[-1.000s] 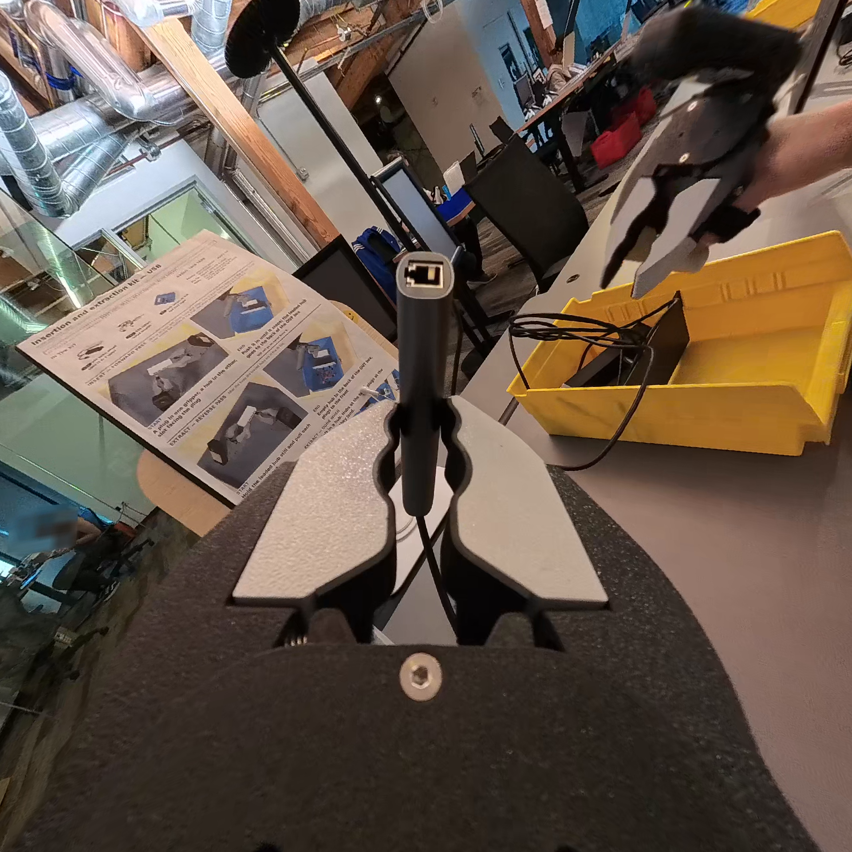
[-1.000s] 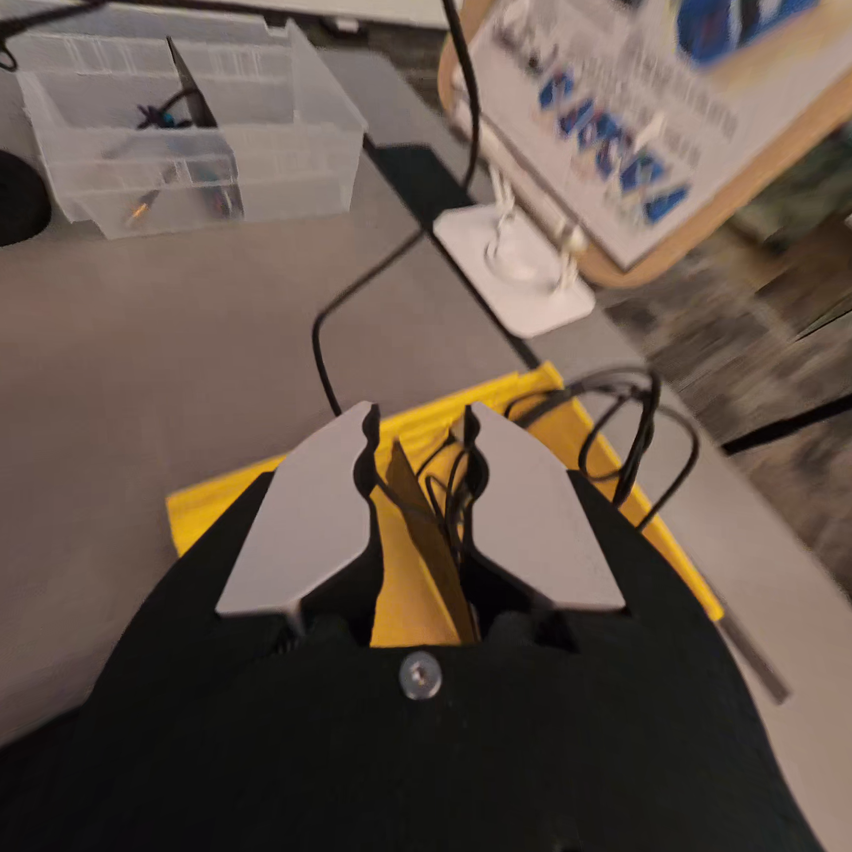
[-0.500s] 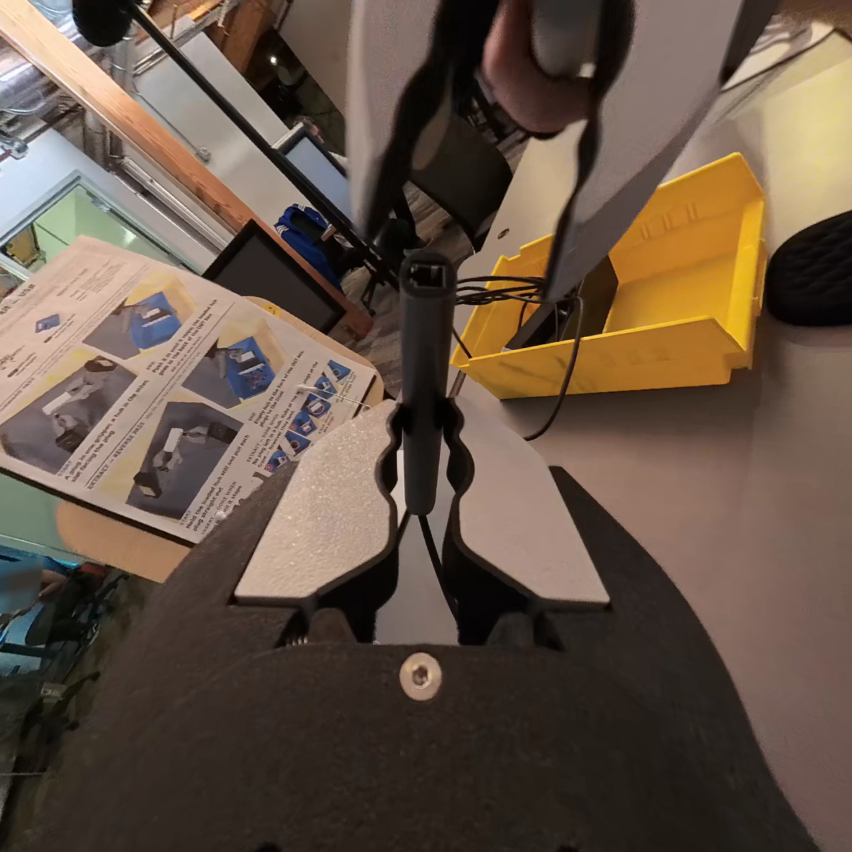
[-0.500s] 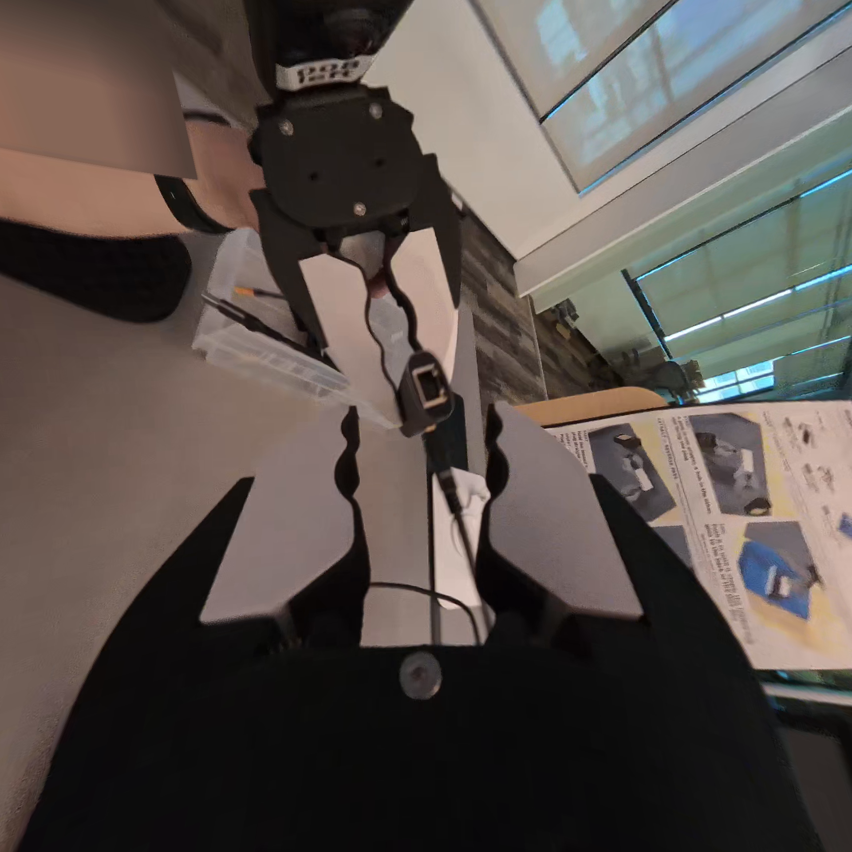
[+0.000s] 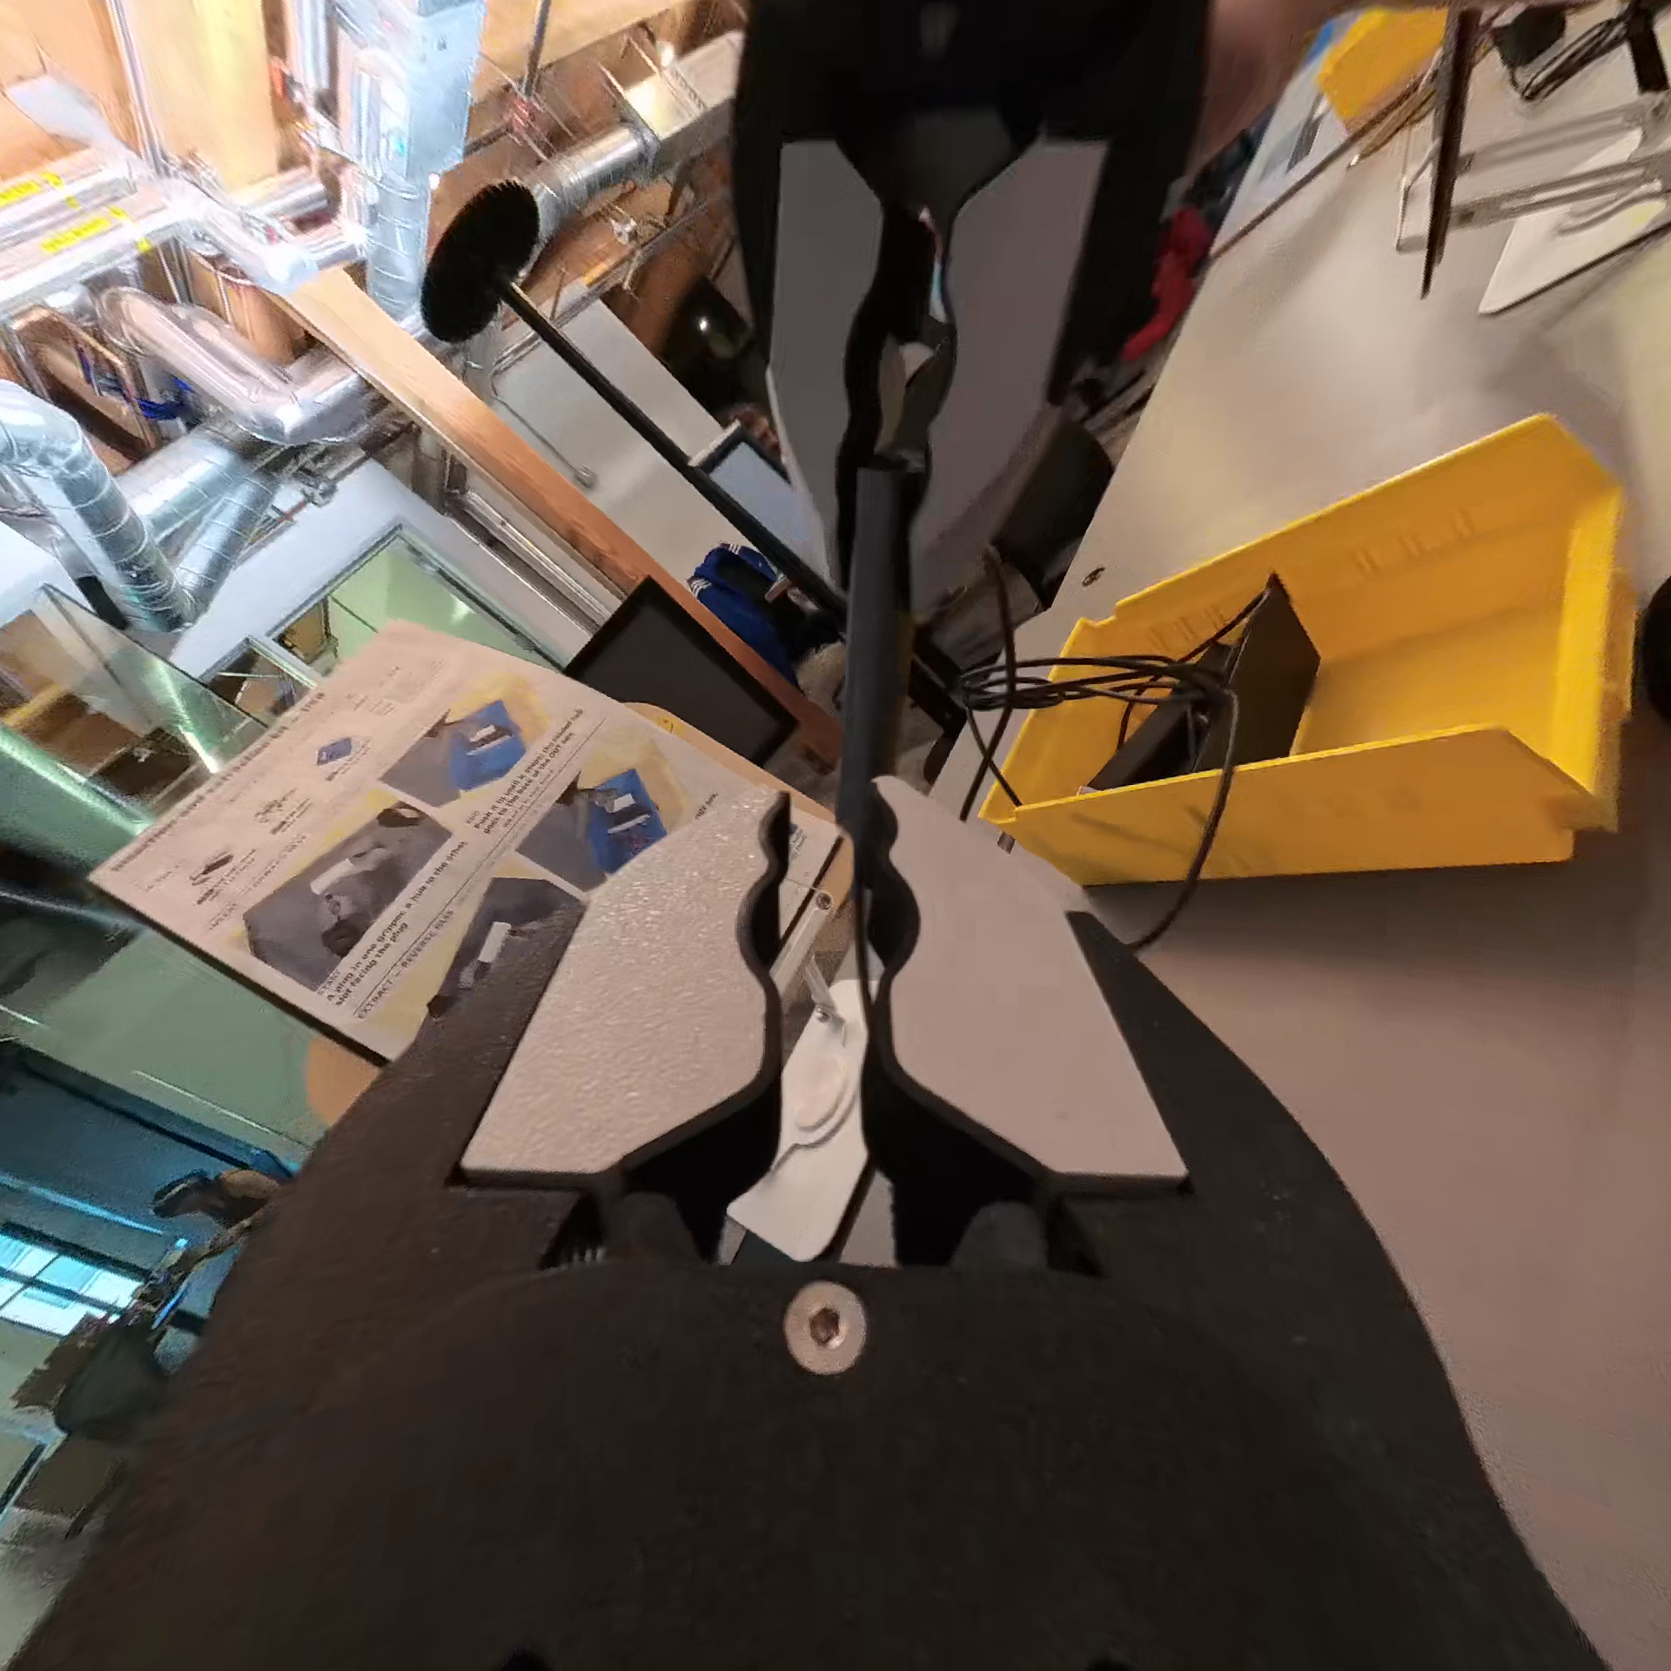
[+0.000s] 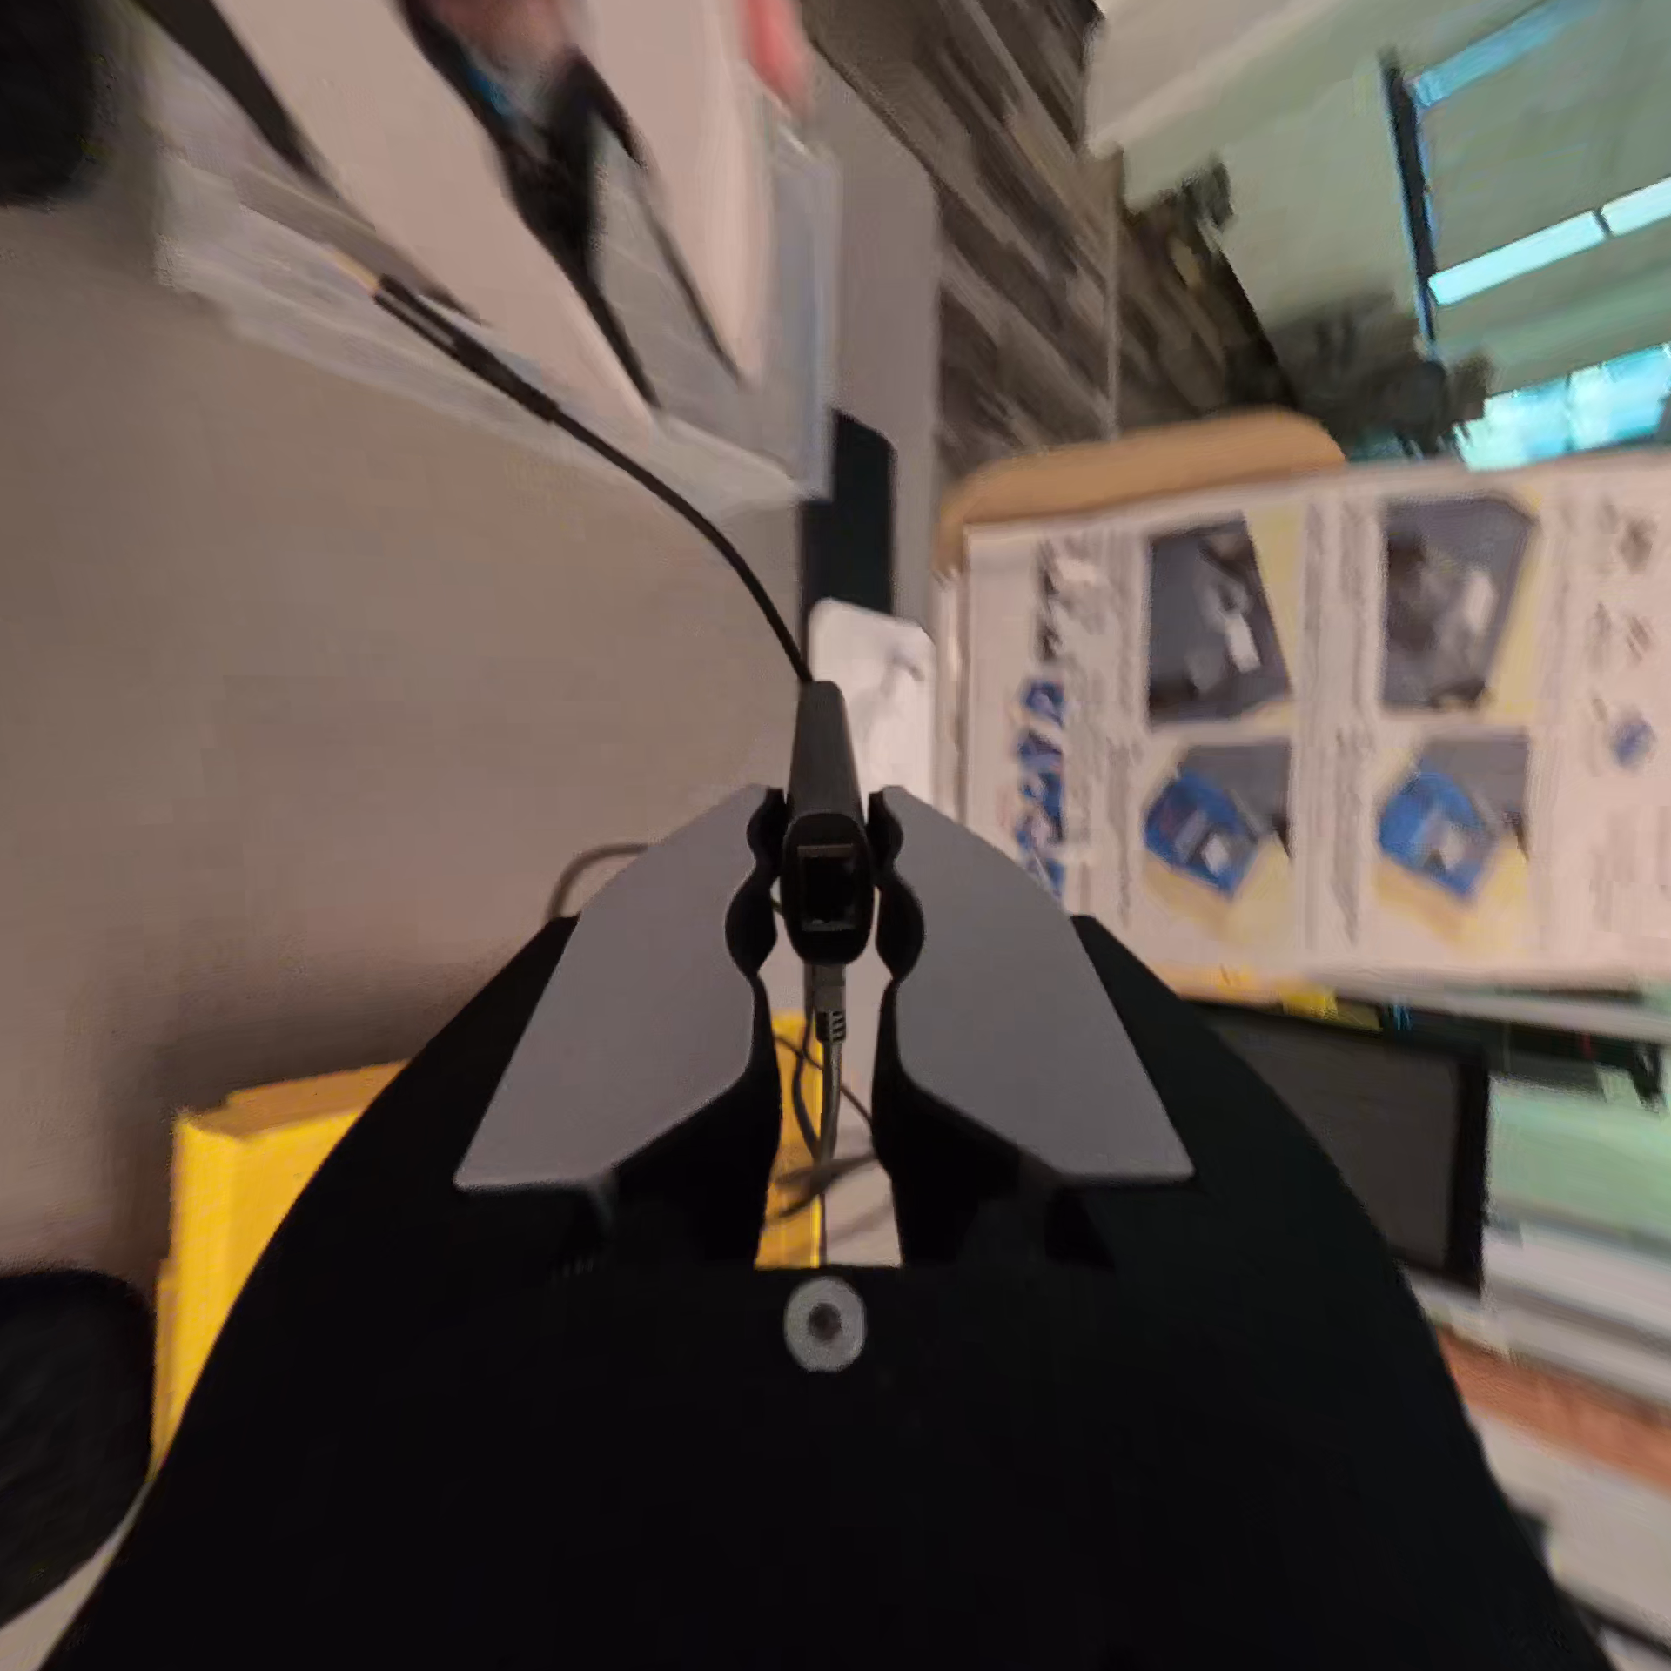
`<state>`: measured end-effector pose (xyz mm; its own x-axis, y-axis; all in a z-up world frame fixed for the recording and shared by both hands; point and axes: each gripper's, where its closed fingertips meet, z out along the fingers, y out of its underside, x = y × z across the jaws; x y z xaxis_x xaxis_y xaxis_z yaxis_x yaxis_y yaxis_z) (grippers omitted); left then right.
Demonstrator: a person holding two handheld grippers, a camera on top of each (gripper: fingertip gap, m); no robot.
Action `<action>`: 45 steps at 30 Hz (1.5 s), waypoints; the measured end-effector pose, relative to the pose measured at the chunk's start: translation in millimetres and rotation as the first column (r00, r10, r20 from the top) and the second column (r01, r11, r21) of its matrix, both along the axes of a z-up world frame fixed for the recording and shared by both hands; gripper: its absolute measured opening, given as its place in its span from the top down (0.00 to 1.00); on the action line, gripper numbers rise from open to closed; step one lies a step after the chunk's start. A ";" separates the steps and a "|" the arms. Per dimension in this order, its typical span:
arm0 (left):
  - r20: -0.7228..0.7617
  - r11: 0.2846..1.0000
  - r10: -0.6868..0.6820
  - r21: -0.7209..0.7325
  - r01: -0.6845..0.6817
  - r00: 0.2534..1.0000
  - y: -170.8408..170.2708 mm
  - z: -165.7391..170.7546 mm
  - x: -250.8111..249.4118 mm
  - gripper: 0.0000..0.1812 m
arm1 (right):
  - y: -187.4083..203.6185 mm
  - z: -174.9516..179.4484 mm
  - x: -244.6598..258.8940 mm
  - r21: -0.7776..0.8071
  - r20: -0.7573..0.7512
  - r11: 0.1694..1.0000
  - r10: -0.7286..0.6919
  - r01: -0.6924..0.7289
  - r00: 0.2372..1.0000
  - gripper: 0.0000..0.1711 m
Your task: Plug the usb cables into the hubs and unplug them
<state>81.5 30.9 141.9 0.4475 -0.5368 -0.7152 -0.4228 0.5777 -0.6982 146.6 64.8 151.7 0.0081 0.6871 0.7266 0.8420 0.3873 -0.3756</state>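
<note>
A dark grey stick-shaped hub stands upright between the two grippers. My right gripper is shut on its port end, with both pads against its sides. It also shows in the left wrist view, gripping the hub from above. My left gripper is open. The hub's lower end sits at its right fingertip, with a gap to the left pad. Only the hub's thin black cable runs between the jaws. In the right wrist view the cable leads away to the blurred left gripper.
A yellow bin on the grey table holds a black box and coiled black cables; it also shows in the right wrist view. A printed instruction sheet leans on a board by a white stand base. About 8 centimeters separates my left fingertips from my right.
My right gripper swung over from the yellow bin, opened wide around the hub's top and shut on it. The hub has slid up out of my left gripper's jaws, leaving only the cable between them.
</note>
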 end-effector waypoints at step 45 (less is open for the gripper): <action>-0.191 0.984 0.033 -0.166 -0.066 0.981 29.7 -50.0 0.2 0.97 | 165.4 -169.0 201.3 -0.614 0.070 0.626 -0.564 0.481 0.823 0.87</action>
